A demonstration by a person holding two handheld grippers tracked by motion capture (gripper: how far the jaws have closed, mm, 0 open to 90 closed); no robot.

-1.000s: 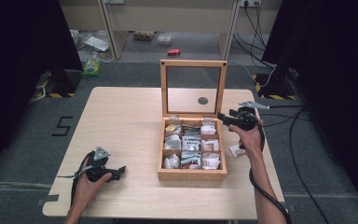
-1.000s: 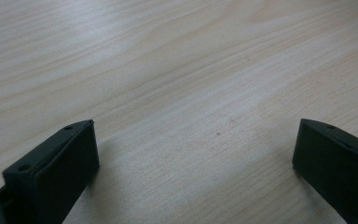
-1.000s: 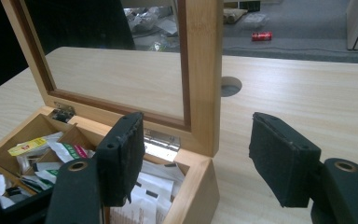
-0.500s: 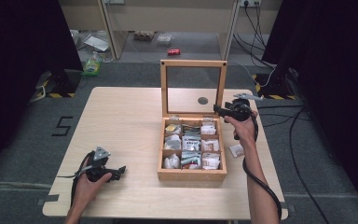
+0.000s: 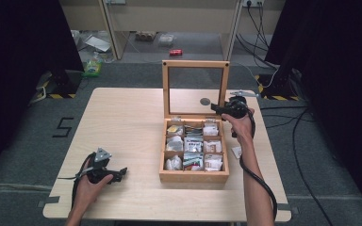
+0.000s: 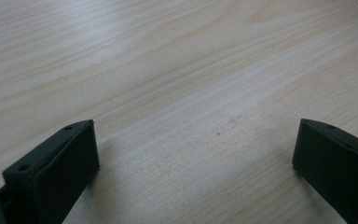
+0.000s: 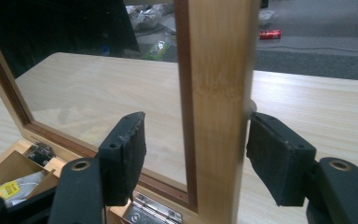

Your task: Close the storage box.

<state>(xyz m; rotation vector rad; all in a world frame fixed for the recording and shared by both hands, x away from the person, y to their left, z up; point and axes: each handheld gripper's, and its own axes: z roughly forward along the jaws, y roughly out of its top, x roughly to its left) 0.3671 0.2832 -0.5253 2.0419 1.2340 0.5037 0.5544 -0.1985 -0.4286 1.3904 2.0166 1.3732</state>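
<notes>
Lid (image 7: 216, 93) of the wooden box (image 5: 194, 176) stands upright, its side rail running between the jaws of the right claw (image 7: 196, 158). These jaws have just been closing, yet a gap remains beside the left pad; the right pad sits at the rail's edge, so nothing is clamped yet. Just below and left of this claw lie the hinge (image 7: 154, 215) and the compartments of packets (image 5: 193, 145). The left claw (image 6: 196, 154) rests on the table (image 6: 168, 70), well apart from the box, jaws wide and empty. One risk, as I judge it: an off-centre grip could slip off the smooth rail, letting the lid drop shut, or a sideways pull could drag the whole box, since nothing steadies it.
</notes>
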